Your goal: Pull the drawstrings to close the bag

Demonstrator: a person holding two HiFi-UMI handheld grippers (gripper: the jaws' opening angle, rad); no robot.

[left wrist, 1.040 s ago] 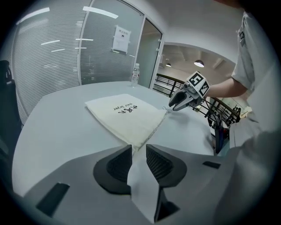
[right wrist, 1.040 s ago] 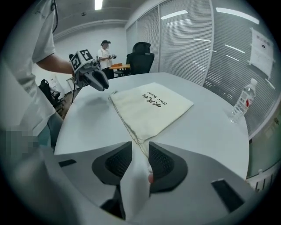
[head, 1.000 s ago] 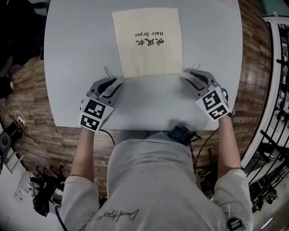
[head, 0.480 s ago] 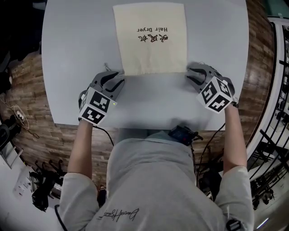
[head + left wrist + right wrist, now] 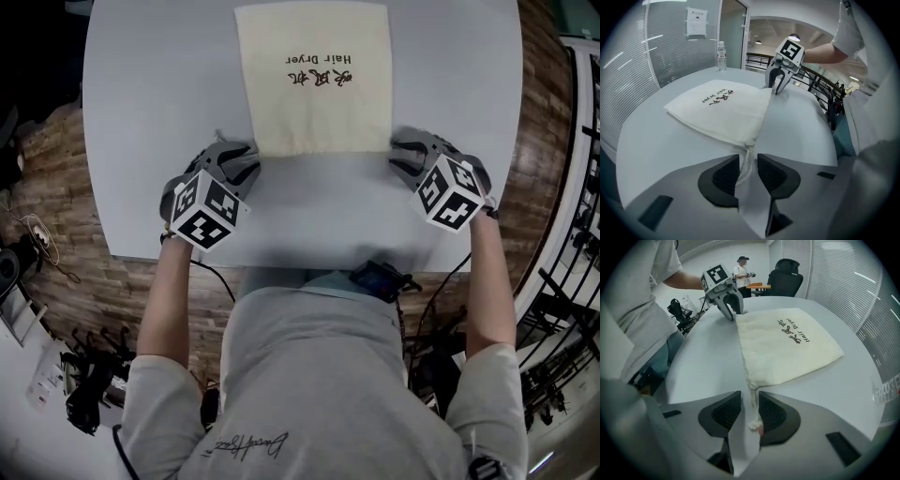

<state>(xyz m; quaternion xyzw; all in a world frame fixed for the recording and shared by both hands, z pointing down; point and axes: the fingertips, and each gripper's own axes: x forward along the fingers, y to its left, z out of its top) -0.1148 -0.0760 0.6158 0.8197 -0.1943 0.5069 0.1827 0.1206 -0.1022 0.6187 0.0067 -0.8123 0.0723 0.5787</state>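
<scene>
My left gripper [image 5: 748,157] jaws just opening, spread around the left drawstring [image 5: 746,162] of the hair dryer bag [image 5: 314,80], right gripper [image 5: 750,395] jaws spread around the right drawstring [image 5: 753,407], bare counter [image 5: 150,94] flanking both corners

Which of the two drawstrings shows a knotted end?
The drawstring at the right gripper: its frayed, knotted end lies between that gripper's parted jaws. The other drawstring shows only plain cord, no knot.

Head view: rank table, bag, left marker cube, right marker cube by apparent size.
1. table
2. bag
3. left marker cube and right marker cube: they look about the same size, so no ranking between them.
</scene>
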